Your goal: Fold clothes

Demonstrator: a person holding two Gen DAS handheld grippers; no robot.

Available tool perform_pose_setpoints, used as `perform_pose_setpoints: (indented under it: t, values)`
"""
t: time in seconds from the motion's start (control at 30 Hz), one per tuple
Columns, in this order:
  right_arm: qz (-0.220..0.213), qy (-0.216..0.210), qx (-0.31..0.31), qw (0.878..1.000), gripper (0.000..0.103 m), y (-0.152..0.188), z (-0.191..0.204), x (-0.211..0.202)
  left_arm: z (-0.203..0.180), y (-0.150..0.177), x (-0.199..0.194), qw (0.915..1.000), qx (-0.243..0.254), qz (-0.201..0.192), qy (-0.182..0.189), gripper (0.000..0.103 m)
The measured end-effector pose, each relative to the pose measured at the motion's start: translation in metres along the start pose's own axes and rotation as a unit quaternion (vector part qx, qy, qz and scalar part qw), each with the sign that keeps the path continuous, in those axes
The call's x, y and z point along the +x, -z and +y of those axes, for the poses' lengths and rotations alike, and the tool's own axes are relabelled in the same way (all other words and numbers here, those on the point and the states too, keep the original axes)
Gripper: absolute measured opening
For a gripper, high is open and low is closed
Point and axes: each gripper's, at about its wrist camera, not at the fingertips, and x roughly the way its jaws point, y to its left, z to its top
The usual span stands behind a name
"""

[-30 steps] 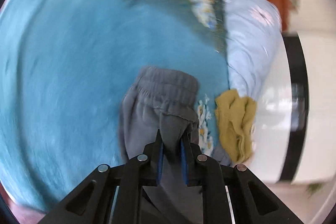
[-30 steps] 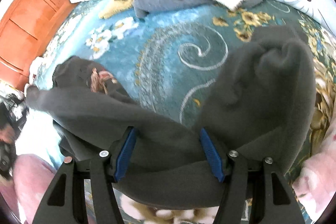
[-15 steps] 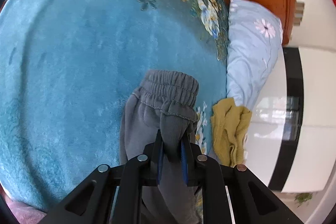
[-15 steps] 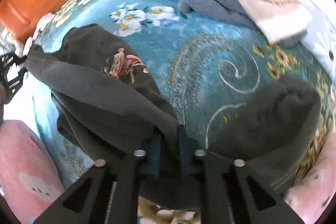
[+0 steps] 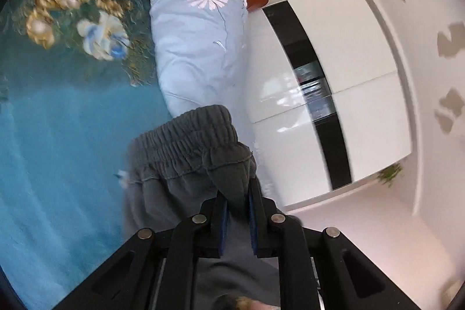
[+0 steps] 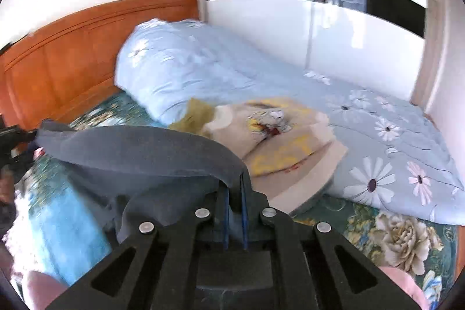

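Grey sweatpants (image 5: 186, 147) with a gathered elastic waistband hang from my left gripper (image 5: 237, 193), which is shut on the waistband edge above the blue floral bedspread (image 5: 58, 121). In the right wrist view the same grey pants (image 6: 139, 147) stretch leftward as a taut band. My right gripper (image 6: 234, 188) is shut on the pants' fabric edge. The other gripper shows dimly at the far left of that view (image 6: 11, 135).
A rolled light-blue daisy quilt (image 6: 203, 69) lies along the bed by the white wardrobe (image 6: 334, 28). A beige and yellow garment pile (image 6: 279, 141) sits beside it. The orange wooden headboard (image 6: 72, 48) stands behind. A pink cushion (image 6: 40, 289) is at lower left.
Both grippers have lifted the grey pants off the bed and tilted up, so the wardrobe and headboard are in view. The right gripper closed on the fabric during the last second.
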Motion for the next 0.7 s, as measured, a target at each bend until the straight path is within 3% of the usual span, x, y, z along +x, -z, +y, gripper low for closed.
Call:
perform_pose_setpoints:
  t: [0.1,0.2,0.27,0.33,0.4,0.47,0.53,0.57,0.6,0.63,0.7]
  values:
    - [0.085,-0.054,-0.018,0.995,0.007,0.053,0.025,0.019,0.054,0.003,-0.007,0.9968,-0.036,0.015,-0.07,0.013]
    - [0.207,-0.099,-0.027,0.973,0.007,0.132,0.06,0.048,0.108,0.006,-0.015,0.9872,-0.075,0.031,-0.137,0.013]
    - [0.266,-0.123,-0.024,0.956,0.007,0.178,0.08,0.057,0.136,0.012,-0.023,0.9802,-0.124,0.028,-0.152,0.013]
    - [0.294,-0.14,-0.017,0.945,0.007,0.195,0.087,0.063,0.155,0.018,-0.031,0.9734,-0.165,0.02,-0.158,0.013]
    - [0.309,-0.145,-0.007,0.94,0.007,0.197,0.086,0.069,0.172,0.023,-0.037,0.9655,-0.201,0.012,-0.164,0.015]
    - [0.314,-0.149,-0.009,0.937,0.01,0.19,0.082,0.069,0.163,0.025,-0.035,0.9656,-0.192,0.015,-0.175,0.019]
    - [0.309,-0.158,-0.01,0.938,0.011,0.179,0.077,0.066,0.156,0.027,-0.034,0.9664,-0.191,0.013,-0.172,0.031]
    - [0.304,-0.163,-0.01,0.939,0.014,0.174,0.074,0.064,0.154,0.029,-0.033,0.9665,-0.194,0.011,-0.168,0.044]
    - [0.295,-0.17,-0.004,0.94,0.018,0.169,0.071,0.058,0.152,0.03,-0.033,0.9665,-0.197,0.01,-0.164,0.055]
    - [0.281,-0.178,0.005,0.943,0.021,0.161,0.064,0.052,0.15,0.033,-0.033,0.966,-0.2,0.009,-0.164,0.056]
    - [0.256,-0.173,0.025,0.951,0.043,0.149,0.047,0.044,0.147,0.04,-0.033,0.965,-0.205,0.007,-0.163,0.058]
